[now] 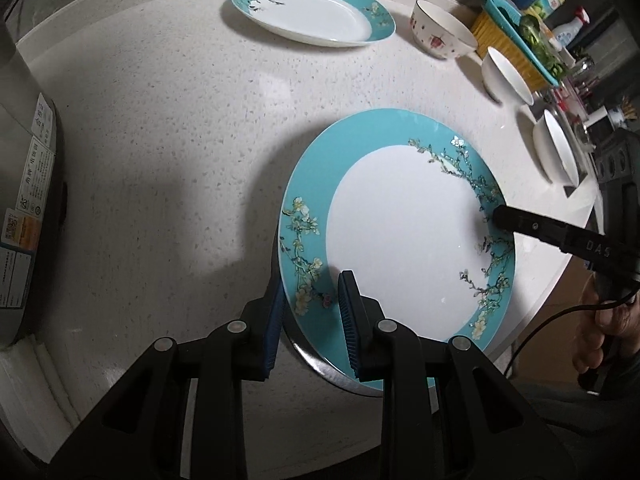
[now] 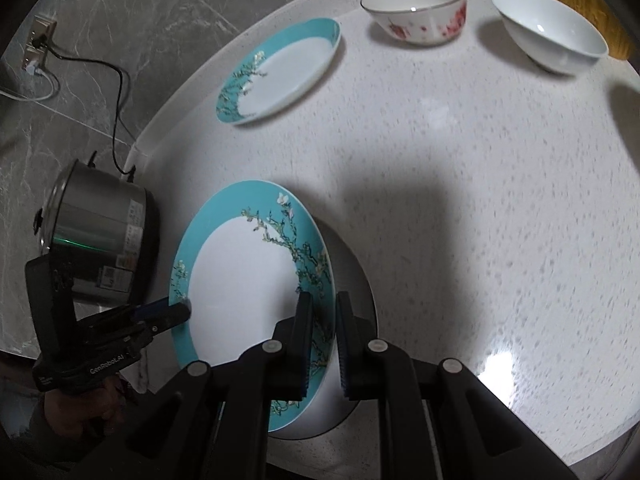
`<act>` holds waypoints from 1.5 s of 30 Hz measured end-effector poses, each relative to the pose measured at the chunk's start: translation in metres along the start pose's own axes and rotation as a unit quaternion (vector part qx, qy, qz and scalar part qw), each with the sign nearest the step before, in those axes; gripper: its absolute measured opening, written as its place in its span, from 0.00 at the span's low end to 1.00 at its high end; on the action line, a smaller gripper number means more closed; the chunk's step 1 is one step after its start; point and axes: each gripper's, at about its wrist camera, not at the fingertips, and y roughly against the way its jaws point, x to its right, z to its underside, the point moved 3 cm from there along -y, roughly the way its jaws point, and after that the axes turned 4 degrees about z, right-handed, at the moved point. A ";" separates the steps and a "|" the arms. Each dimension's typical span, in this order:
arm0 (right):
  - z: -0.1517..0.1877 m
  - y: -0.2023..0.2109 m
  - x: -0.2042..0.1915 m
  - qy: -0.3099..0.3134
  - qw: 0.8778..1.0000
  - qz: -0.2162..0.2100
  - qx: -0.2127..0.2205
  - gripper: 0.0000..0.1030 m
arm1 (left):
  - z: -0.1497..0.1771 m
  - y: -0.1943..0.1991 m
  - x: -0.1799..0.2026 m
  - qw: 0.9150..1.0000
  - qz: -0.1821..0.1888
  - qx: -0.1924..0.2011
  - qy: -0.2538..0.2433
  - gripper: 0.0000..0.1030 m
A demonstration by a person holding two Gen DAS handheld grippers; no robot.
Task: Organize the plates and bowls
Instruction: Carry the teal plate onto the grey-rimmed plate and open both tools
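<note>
**Plate held at both rims above the worktop**

A turquoise-rimmed plate (image 1: 400, 232) hangs tilted above the worktop (image 1: 168, 128) near its front edge. The left hand-held gripper (image 1: 310, 320) is clamped on its near rim; the right hand-held gripper (image 2: 324, 344) pinches the opposite rim. A second matching plate (image 1: 312, 14) lies near the back edge, bowls (image 2: 416, 10) beside it.

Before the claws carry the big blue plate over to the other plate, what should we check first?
1. Left claw shut on the rim of the big blue plate: ok.
2. Right claw shut on the opposite rim: ok.
3. Plate lifted off the counter: ok, a shadow lies beneath it.
4. Counter clear between it and the far plate: ok.
5. Far plate empty: ok.
6. Flowered bowl out of the way: cannot tell.
</note>
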 end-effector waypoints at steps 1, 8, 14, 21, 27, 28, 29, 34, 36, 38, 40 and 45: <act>0.001 -0.001 0.000 0.002 1.000 0.002 0.001 0.13 | 0.002 -0.005 0.001 1.000 -0.005 -0.001 -0.005 0.23; 0.010 -0.015 -0.001 0.019 0.999 0.027 0.001 0.14 | 0.015 -0.010 0.001 0.999 -0.025 0.001 -0.026 0.24; 0.016 -0.017 -0.005 0.046 0.998 0.053 0.007 0.16 | 0.022 -0.012 0.010 0.997 -0.055 0.001 -0.063 0.24; 0.020 -0.017 -0.018 0.102 0.988 0.111 0.017 0.18 | 0.021 -0.019 0.023 0.991 -0.094 -0.001 -0.099 0.24; 0.028 -0.022 -0.032 0.175 0.966 0.187 0.029 0.19 | 0.021 -0.022 0.032 0.984 -0.124 0.002 -0.131 0.25; 0.029 -0.022 -0.033 0.183 0.963 0.195 0.031 0.19 | 0.021 -0.022 0.033 0.982 -0.128 0.004 -0.136 0.25; 0.031 -0.023 -0.034 0.189 0.960 0.202 0.034 0.19 | 0.021 -0.022 0.033 0.982 -0.129 0.007 -0.137 0.25; 0.033 -0.024 -0.035 0.207 0.954 0.212 0.049 0.19 | 0.020 -0.019 0.030 0.985 -0.119 0.009 -0.127 0.29; 0.033 -0.023 -0.036 0.203 0.955 0.208 0.052 0.20 | 0.017 -0.013 0.029 0.986 -0.112 0.021 -0.122 0.50; 0.032 -0.019 -0.035 0.194 0.958 0.203 0.059 0.22 | 0.008 -0.002 0.031 0.986 -0.108 0.044 -0.121 0.71; 0.029 -0.011 -0.033 0.184 0.959 0.203 0.075 0.36 | 0.000 0.011 0.030 0.987 -0.098 0.066 -0.112 0.74; 0.013 0.020 -0.017 0.125 0.971 0.168 0.115 0.76 | -0.031 0.038 0.026 0.990 -0.061 0.095 -0.086 0.96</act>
